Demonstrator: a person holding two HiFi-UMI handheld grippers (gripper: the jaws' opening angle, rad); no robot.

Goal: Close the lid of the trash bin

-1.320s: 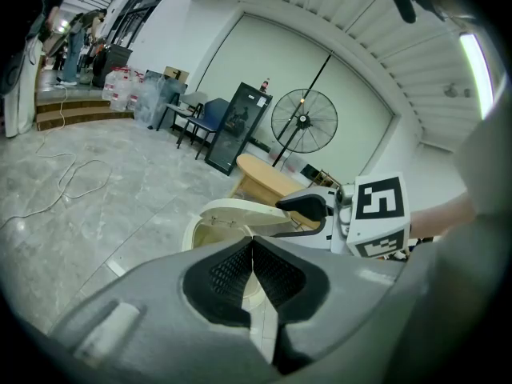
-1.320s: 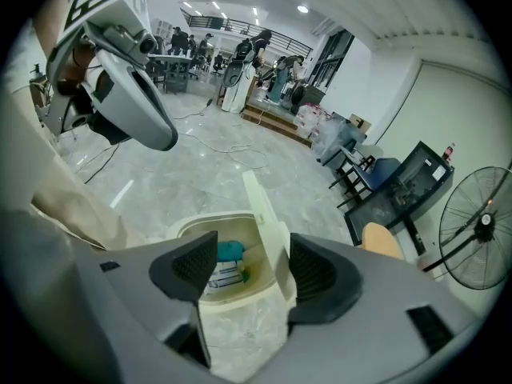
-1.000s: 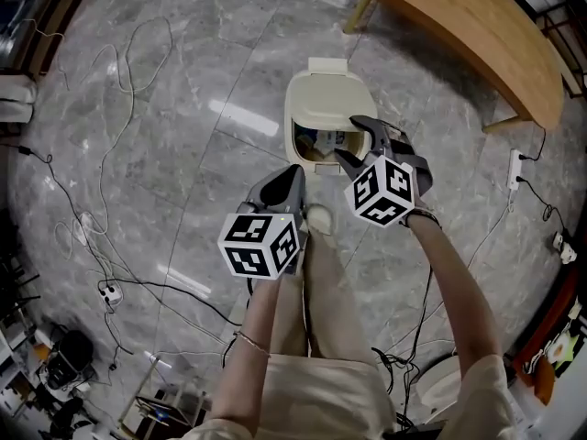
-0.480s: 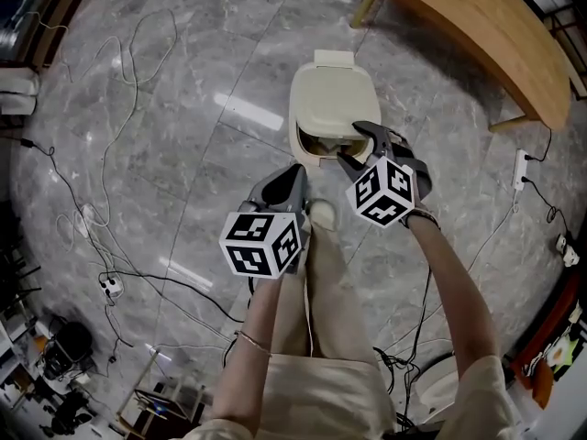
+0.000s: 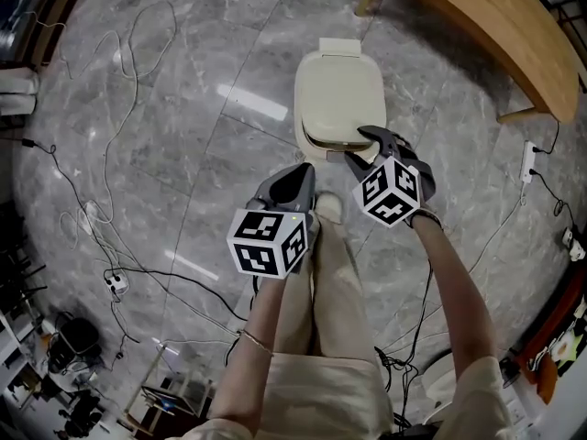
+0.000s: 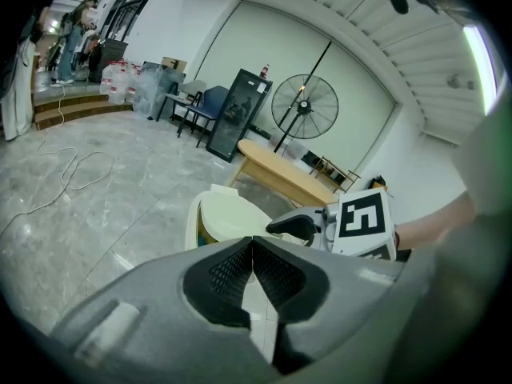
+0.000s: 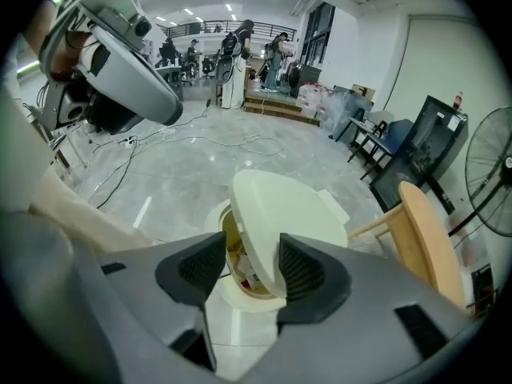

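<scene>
So the trash bin (image 5: 306, 138) sits on the grey marble floor (image 5: 165, 108), right in front of the person's feet, with a wooden table (image 5: 486, 16) off to the far right. The cream lid (image 5: 339, 94) is most of the way down but not seated. In the right gripper view it's tilted up at the near edge (image 7: 280, 206), and you can see rubbish (image 7: 238, 254) in the gap.

The right gripper (image 5: 359, 147) is at that near edge with its jaws apart and closing. The lip of the lid shows between them, but I don't see the pads actually pinching it. The left gripper (image 5: 303, 170) hangs back on the near left, pads pressed together on nothing (image 6: 253, 254).

My read on handling: thin moulded plastic, light, hinged on the far side, so it should swing with barely any force. It looks smooth and glossy, so a pinch on the lip could slip off. I'd just press down on top near the front edge, farthest from the hinge. The bin itself looks light too — push straight down, or it may skate on that polished floor.
</scene>
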